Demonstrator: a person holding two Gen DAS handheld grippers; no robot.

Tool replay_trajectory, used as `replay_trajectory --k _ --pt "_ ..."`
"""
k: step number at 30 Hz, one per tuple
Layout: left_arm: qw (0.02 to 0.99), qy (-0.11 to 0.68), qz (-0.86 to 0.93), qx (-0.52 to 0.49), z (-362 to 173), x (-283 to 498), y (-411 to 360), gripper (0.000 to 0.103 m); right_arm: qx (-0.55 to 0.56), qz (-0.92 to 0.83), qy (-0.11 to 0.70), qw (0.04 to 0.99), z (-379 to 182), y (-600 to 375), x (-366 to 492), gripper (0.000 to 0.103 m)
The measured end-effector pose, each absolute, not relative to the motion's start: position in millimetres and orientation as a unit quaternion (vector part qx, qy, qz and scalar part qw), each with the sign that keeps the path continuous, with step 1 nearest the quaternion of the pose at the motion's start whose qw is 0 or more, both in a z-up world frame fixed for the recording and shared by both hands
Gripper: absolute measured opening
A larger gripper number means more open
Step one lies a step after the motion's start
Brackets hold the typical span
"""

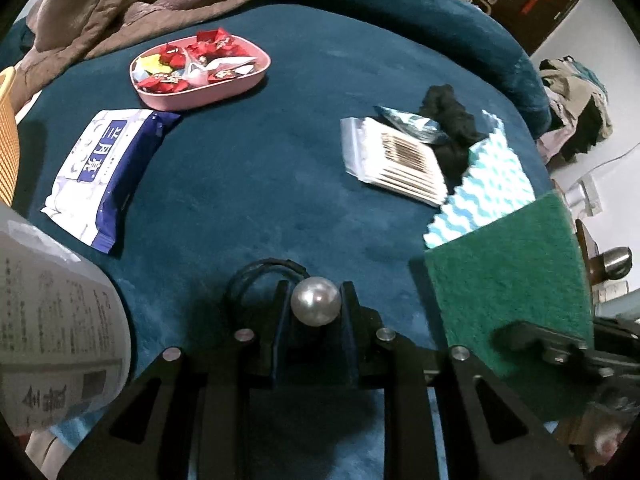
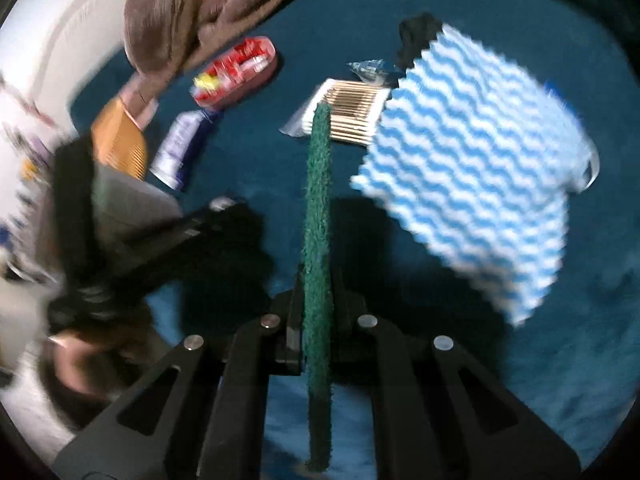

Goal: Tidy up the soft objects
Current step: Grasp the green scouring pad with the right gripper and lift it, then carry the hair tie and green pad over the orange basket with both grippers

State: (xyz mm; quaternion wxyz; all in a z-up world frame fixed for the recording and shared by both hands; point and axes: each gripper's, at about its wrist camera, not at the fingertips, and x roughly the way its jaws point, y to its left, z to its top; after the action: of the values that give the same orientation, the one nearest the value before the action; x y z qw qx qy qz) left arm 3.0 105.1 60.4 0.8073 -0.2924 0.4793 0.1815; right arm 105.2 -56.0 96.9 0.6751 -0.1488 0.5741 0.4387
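Observation:
My left gripper (image 1: 315, 304) is shut on a pearl hair tie (image 1: 315, 306); its black elastic loop (image 1: 264, 270) hangs over the blue bed cover. My right gripper (image 2: 318, 300) is shut on a green scouring pad (image 2: 318, 216), seen edge-on and held above the bed; the pad (image 1: 508, 280) and the gripper (image 1: 560, 354) also show at the lower right of the left wrist view. A blue-and-white wavy cloth (image 1: 480, 192) (image 2: 476, 168) lies beside the pad. A black scrunchie (image 1: 450, 116) lies behind it.
A pink tray (image 1: 200, 96) of red candies sits at the back left. A blue wet-wipes pack (image 1: 104, 172), a bag of cotton swabs (image 1: 396, 160), a small foil packet (image 1: 412, 122), a brown blanket (image 1: 132, 4) and an orange basket (image 1: 7, 140) lie around. A printed white pack (image 1: 52, 320) is at left.

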Motion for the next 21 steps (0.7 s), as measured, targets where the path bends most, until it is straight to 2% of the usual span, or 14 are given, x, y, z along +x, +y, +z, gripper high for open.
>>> replay_trajectory --k 4,10,21 --pt "0.809 0.481 0.171 -0.29 73 -1 98 0.023 -0.163 0.422 0.59 0.669 78 -48 103 0.009" --pt "0.811 0.482 0.166 -0.286 91 -17 89 0.023 -0.149 0.41 0.602 0.669 80 -48 105 0.009" --pt "0.832 0.449 0.184 -0.268 141 -39 88 0.023 -0.123 0.447 0.55 0.695 146 -52 84 0.008"
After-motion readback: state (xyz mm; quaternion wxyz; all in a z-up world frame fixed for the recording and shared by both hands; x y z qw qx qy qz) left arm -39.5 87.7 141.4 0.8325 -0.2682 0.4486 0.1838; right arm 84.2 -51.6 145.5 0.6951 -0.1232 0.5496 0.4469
